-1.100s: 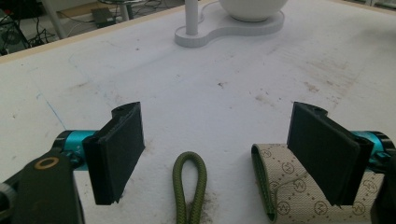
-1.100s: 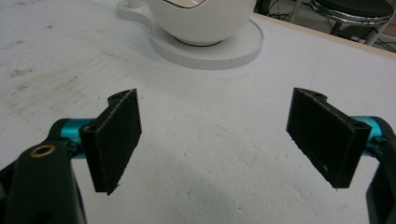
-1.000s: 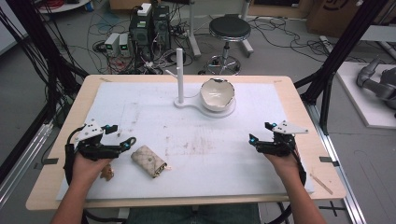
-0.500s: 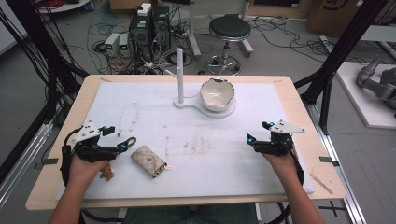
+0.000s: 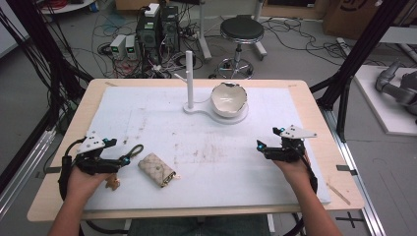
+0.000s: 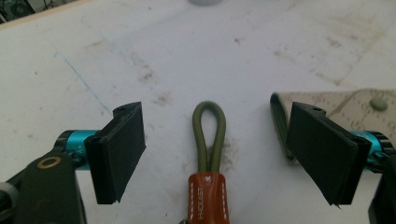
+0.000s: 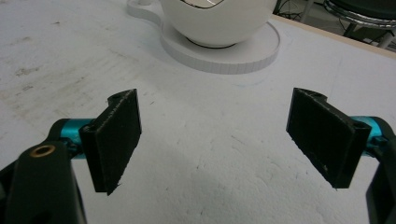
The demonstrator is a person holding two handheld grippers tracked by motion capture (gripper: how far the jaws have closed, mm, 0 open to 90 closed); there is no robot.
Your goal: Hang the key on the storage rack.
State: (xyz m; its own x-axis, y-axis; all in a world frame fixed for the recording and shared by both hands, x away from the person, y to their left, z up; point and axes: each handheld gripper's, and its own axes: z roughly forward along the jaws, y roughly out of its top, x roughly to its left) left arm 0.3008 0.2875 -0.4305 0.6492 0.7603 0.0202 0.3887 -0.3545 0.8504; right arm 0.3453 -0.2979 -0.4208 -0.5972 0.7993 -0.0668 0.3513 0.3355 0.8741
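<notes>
Left tongs (image 6: 212, 154) wide apart astride the olive loop (image 6: 209, 135), untouched

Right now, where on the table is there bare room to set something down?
The widest bare patch lies between the key pouch and the right claw, below the bowl stand. The back-left corner, left of the post, is also free. It is crowded around the left claw and olive loop.
</notes>
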